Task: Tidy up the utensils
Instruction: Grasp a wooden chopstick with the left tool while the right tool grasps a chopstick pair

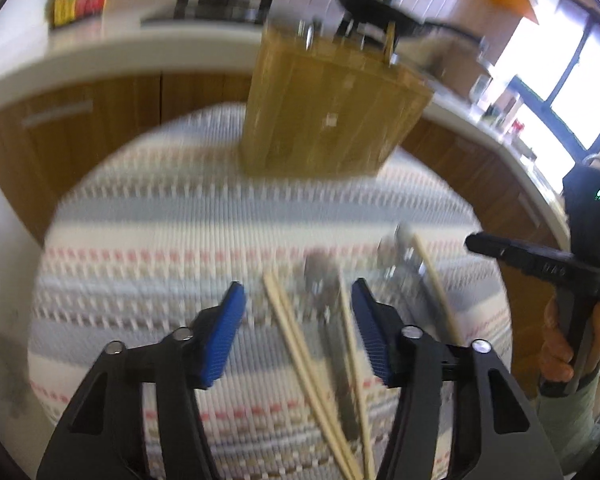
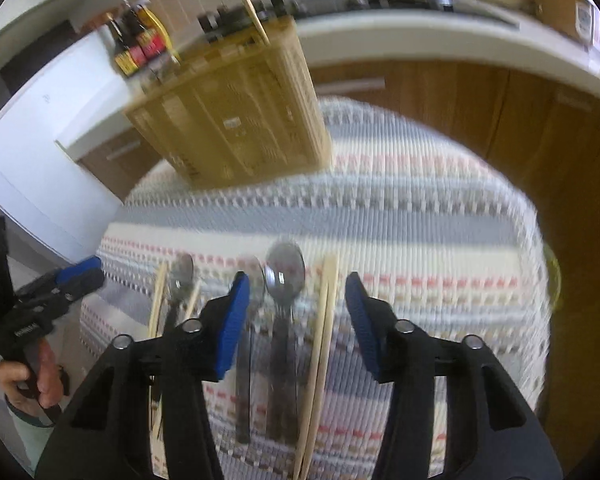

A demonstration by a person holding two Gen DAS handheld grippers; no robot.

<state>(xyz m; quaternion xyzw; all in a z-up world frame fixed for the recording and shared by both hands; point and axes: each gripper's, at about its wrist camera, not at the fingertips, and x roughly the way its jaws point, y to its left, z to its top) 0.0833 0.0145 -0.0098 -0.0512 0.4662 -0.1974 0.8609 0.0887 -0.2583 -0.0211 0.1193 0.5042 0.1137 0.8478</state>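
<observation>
Spoon (image 2: 286, 270) between parted right gripper (image 2: 298, 294) fingers, untouched.

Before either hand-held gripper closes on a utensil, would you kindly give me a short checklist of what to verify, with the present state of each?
1. Left hand-held gripper open and holding nothing: ok.
2. Right hand-held gripper open and holding nothing: ok.
3. Only one utensil between the right fingers: not ok; a spoon and chopsticks both lie in the gap.
4. Only one utensil between the left fingers: not ok; chopsticks and a metal utensil lie there together.
5. Wooden holder upright on the striped mat: ok.
6. Free compartment in the holder: cannot tell; its top is blurred.
</observation>
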